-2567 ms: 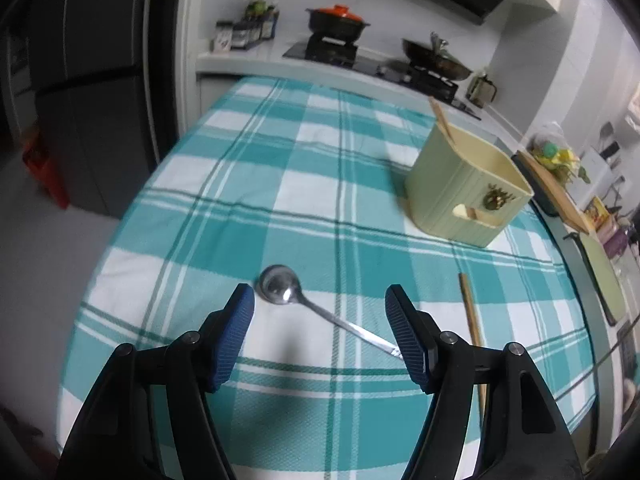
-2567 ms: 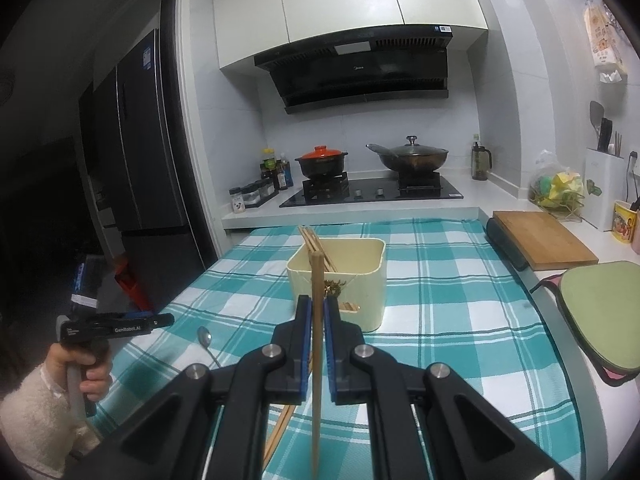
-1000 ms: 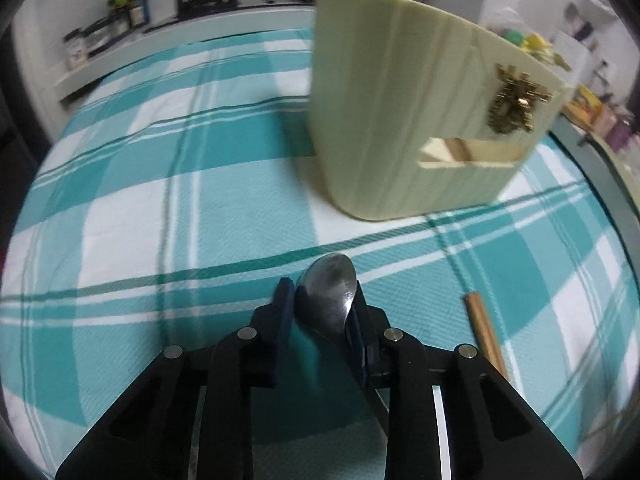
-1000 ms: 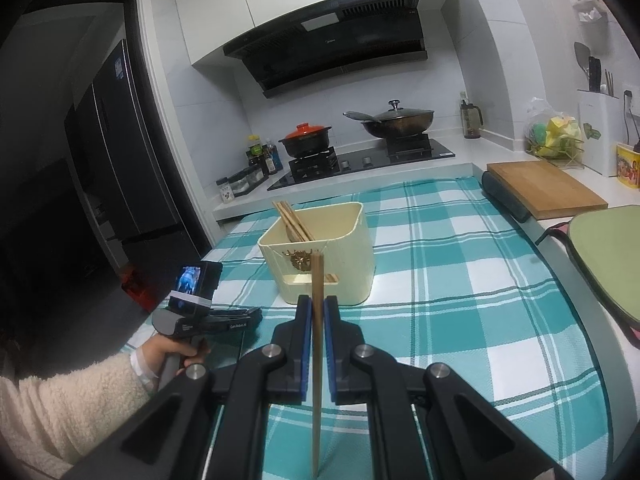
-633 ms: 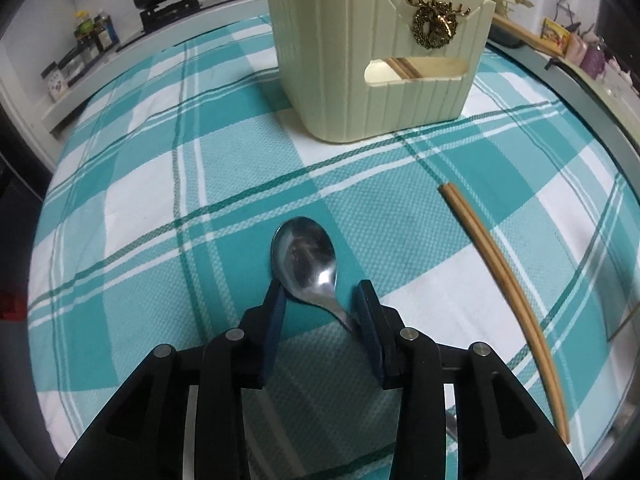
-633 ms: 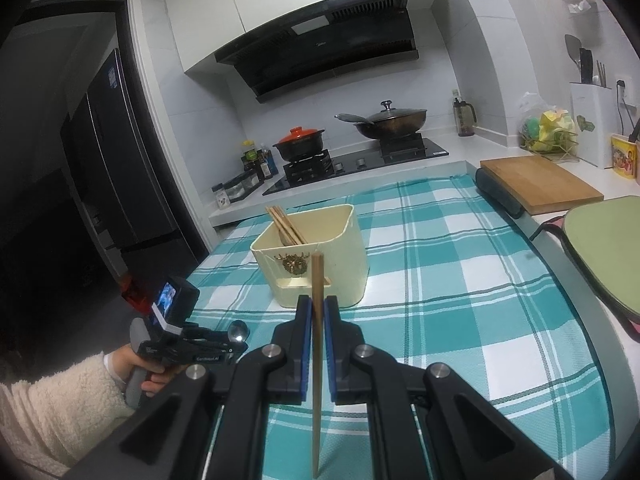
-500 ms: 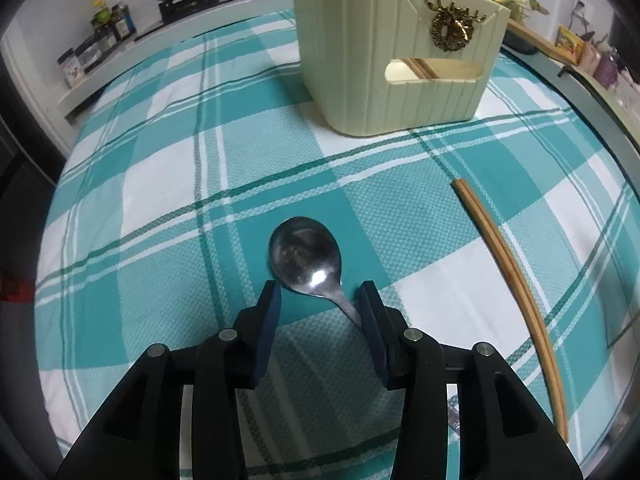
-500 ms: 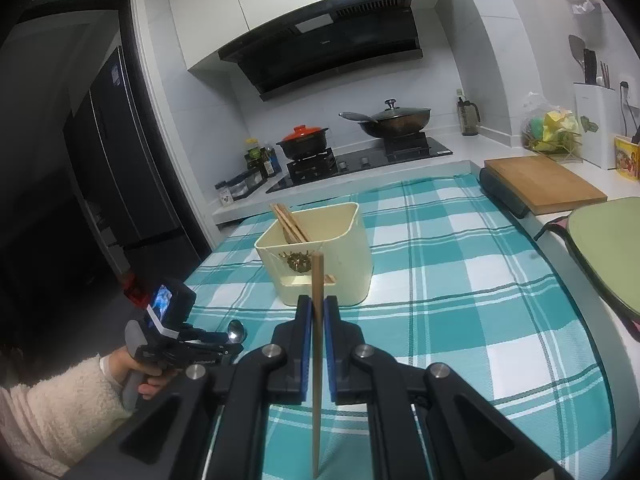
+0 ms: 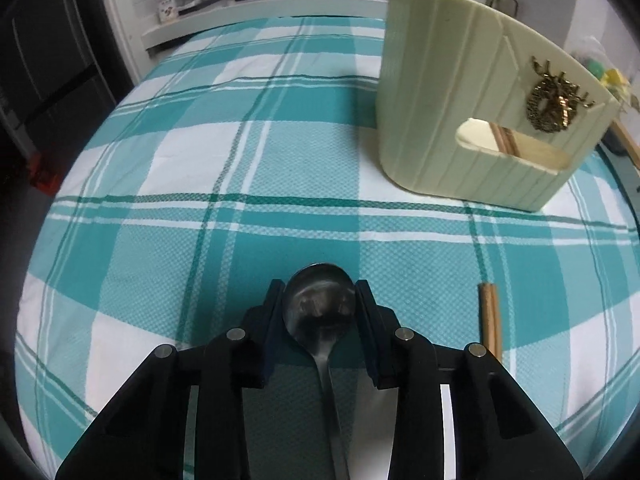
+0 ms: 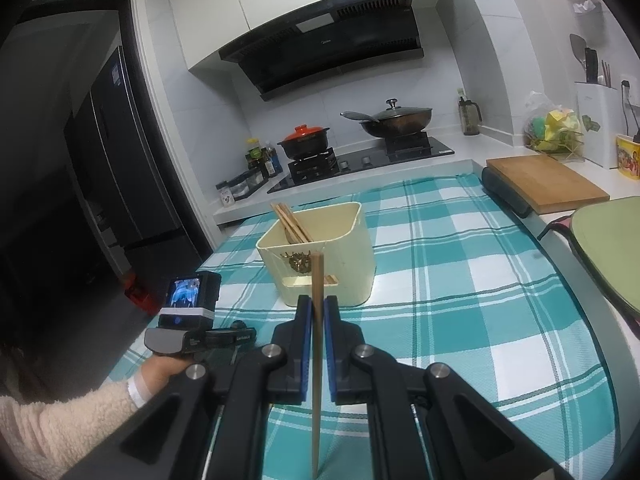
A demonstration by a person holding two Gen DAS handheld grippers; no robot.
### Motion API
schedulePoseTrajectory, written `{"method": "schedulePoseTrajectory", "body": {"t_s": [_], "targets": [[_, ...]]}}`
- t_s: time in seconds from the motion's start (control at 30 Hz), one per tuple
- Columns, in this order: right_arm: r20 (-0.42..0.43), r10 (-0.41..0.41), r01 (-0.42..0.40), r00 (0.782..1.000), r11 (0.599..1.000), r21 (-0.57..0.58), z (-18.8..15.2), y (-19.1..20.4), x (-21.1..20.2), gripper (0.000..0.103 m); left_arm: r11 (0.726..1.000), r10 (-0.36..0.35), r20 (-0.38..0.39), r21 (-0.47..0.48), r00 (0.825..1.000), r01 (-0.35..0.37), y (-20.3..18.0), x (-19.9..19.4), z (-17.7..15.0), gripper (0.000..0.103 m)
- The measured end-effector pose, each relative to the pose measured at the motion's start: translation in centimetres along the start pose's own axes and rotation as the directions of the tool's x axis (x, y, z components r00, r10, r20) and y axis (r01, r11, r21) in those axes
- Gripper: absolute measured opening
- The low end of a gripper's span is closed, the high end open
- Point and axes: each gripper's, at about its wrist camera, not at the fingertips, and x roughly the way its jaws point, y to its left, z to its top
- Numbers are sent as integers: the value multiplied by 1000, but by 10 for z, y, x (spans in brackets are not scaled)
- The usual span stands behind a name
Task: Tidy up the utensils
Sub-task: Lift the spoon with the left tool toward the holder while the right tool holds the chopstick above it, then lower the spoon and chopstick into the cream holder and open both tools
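Note:
My left gripper (image 9: 319,296) is shut on a metal spoon (image 9: 318,312); its bowl sits between the fingertips, above the teal plaid cloth (image 9: 200,160). The cream utensil holder (image 9: 472,120) stands ahead to the right, with chopsticks inside. A pair of chopsticks (image 9: 490,320) lies on the cloth to the right of the gripper. My right gripper (image 10: 315,312) is shut on a single upright chopstick (image 10: 316,340), in front of the holder (image 10: 320,252). The left gripper (image 10: 200,336) shows in the right wrist view, low at the left.
A stove with a red-lidded pot (image 10: 304,140) and a wok (image 10: 396,118) stands on the counter behind. A wooden board (image 10: 544,182) and a green mat (image 10: 608,248) lie to the right. A dark fridge (image 10: 116,160) stands at the left.
My left gripper closed on the spoon and lifted it off the cloth, then swung nearer the holder. My right gripper kept its hold on the chopstick with little movement.

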Motion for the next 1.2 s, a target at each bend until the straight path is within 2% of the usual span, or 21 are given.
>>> {"method": "schedulePoseTrajectory", "body": {"t_s": [0.1,0.2,0.37,0.57,0.6,0.63,0.67,0.73,1.0,1.2], "targets": [[9,-4,4,1000,1000,-5,3,-2,-4,6,997,-81,18,11,997,81,9,-11,-4,34],[19,-5,6,1000,1000,-11,6,-2,-7,6,989,-144,103,48,984,140,15,-45,-8,34],[36,0,1,999,1000,-25,13,2,-11,6,969,-237,256,129,937,210,20,-117,-17,34],[46,7,-5,999,999,-41,20,14,-13,6,954,-298,346,138,890,266,26,-169,-20,32],[46,8,-5,999,999,-46,21,17,-13,6,952,-304,355,141,884,270,27,-174,-20,30],[47,8,-6,999,999,-51,22,20,-13,6,952,-305,363,145,880,270,27,-178,-20,9],[47,9,-6,999,998,-56,22,23,-13,6,953,-301,365,152,881,263,27,-181,-20,3],[48,10,-7,999,998,-65,24,28,-14,6,943,-330,359,157,873,292,29,-182,-18,3],[57,6,0,998,996,-94,30,41,-17,6,939,-342,330,147,880,310,36,-169,-22,1],[55,6,0,998,994,-106,39,42,-15,6,943,-330,378,182,865,280,36,-201,-7,1]]}}
